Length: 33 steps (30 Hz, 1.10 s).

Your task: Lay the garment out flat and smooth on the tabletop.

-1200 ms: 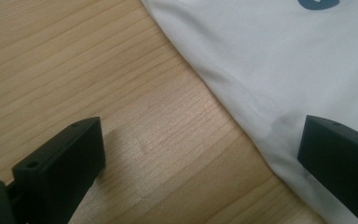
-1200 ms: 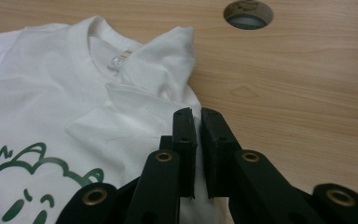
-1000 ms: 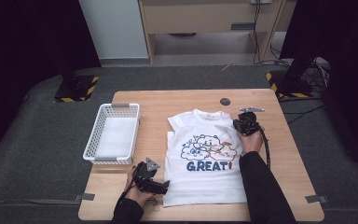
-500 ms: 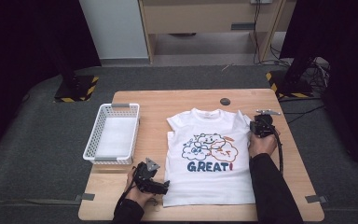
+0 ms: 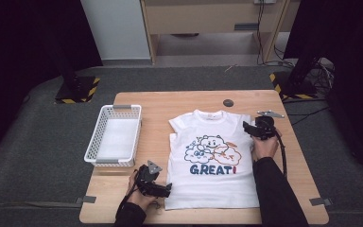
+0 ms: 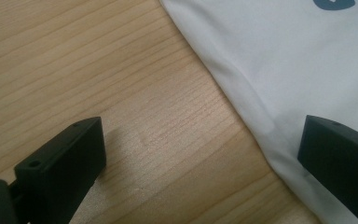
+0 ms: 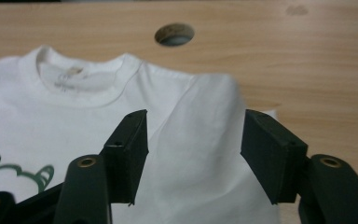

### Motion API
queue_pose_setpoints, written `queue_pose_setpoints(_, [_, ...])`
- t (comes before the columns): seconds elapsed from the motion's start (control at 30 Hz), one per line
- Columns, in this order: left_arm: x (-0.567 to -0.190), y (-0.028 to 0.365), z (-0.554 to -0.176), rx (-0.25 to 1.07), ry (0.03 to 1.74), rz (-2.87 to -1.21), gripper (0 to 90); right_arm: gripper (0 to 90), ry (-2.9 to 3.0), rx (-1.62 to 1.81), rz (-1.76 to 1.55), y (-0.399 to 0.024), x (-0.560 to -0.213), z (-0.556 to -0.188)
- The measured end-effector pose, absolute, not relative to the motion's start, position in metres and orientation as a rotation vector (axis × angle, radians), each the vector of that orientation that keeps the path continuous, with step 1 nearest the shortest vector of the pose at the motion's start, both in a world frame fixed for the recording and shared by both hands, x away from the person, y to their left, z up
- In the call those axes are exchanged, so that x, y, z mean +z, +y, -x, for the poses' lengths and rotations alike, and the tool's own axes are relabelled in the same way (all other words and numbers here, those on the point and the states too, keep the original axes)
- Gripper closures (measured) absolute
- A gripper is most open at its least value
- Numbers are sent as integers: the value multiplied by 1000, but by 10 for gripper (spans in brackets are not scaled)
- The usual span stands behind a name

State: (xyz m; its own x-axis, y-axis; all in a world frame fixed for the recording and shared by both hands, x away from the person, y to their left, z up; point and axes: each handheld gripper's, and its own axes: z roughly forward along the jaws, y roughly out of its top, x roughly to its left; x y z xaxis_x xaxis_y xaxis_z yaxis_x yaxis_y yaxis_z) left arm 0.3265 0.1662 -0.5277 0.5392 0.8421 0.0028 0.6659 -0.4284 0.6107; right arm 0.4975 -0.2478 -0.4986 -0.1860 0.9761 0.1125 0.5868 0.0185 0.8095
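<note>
White basket (image 5: 115,136) is seen left of the T-shirt (image 5: 212,165), w/ nothing visible in it. T-shirt is laid flat, print up, on the table (image 5: 179,101); bare wood is left all round it. Left gripper (image 5: 163,190) is held wide open at the shirt's lower-left hem, one jaw over the cloth, nothing gripped. Right gripper (image 5: 246,127) is at the shirt's right sleeve, jaws just opened approx. halfway; folded sleeve lies between, not pinched.
</note>
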Motion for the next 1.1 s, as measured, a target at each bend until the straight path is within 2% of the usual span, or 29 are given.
queue_pose_setpoints(0.3, [-528, 167, -326, 419, 1207, -2220, 1, 323, 1933, 944, -1593, -232, -534, -499])
queue_pose_setpoints(0.7, [-528, 166, -326, 419, 1202, -2221, 1, 216, 1904, 868, -1565, -235, -538, -505])
queue_pose_setpoints(0.83, [-528, 166, -325, 418, 1188, -2223, 9, 215, 1915, 869, -1595, -237, -535, -507])
queue_pose_setpoints(1.1, [-523, 165, -324, 371, 1165, -2214, 65, 146, 1977, 971, -1559, -235, -518, -486])
